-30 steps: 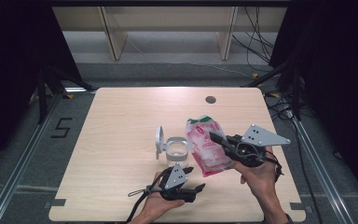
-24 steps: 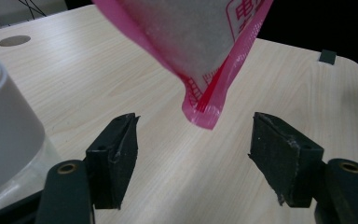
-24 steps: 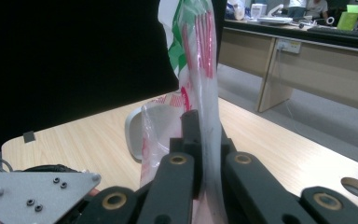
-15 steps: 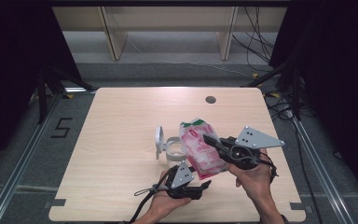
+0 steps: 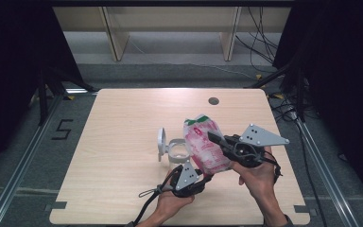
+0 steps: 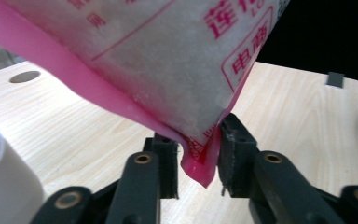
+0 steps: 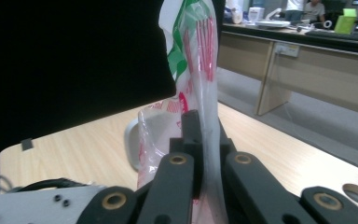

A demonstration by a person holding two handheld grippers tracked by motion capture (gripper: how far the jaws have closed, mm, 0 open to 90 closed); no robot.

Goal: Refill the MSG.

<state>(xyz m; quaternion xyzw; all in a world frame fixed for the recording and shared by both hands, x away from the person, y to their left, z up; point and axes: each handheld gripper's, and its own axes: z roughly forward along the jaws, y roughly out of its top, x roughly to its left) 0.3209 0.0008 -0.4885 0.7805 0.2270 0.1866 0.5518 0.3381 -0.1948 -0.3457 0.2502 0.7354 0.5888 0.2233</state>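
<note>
A pink and white plastic bag point(image 5: 204, 144) with red print hangs just above the table, tilted. My right gripper point(image 5: 213, 137) is shut on its upper side; in the right gripper view the film point(image 7: 198, 56) stands pinched between the jaws of my right gripper point(image 7: 200, 126). My left gripper point(image 5: 207, 177) sits below the bag near the table's front edge. Its jaws have just been closing, and in the left gripper view my left gripper point(image 6: 198, 149) presses on the bag's pink bottom corner point(image 6: 198, 165). A white container point(image 5: 177, 150) with its lid swung open stands just left of the bag.
The light wooden table point(image 5: 123, 123) has a round cable hole point(image 5: 213, 100) near its far edge. Cables trail from both grippers toward the front. Dark curtains flank the table, and a wooden shelf frame stands behind it.
The right gripper carried the bag left and slightly down toward the left gripper. The left gripper's jaws closed onto the bag's bottom corner.
</note>
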